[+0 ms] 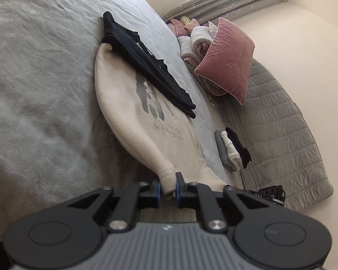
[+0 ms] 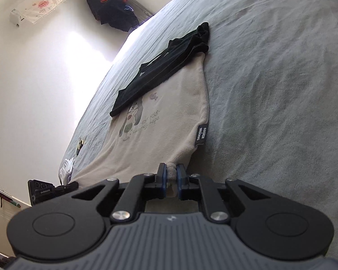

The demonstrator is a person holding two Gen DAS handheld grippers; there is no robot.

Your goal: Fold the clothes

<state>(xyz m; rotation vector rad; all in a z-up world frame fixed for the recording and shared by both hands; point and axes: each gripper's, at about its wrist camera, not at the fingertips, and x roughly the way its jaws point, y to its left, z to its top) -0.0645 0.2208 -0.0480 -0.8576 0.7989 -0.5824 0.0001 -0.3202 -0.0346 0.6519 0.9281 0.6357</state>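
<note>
A cream fleece top (image 1: 133, 112) with a printed picture and lettering lies spread on the grey bedspread (image 1: 38, 67). A folded black garment (image 1: 146, 65) rests across its far end. My left gripper (image 1: 168, 183) is shut on one near corner of the cream top, the cloth bunched between the pads. In the right wrist view the same cream top (image 2: 160, 121) stretches away from me, with the black garment (image 2: 164, 67) on top. My right gripper (image 2: 171, 172) is shut on the other near corner, beside a small black label (image 2: 202, 133).
Pink cushions (image 1: 227, 63) and bundled bedding sit by the window. Three rolled items, grey, white and black (image 1: 231, 150), lie near the quilted grey cover (image 1: 281, 130). A black device (image 2: 41, 192) sits at the bed's edge. Dark clothes (image 2: 111, 6) hang on the far wall.
</note>
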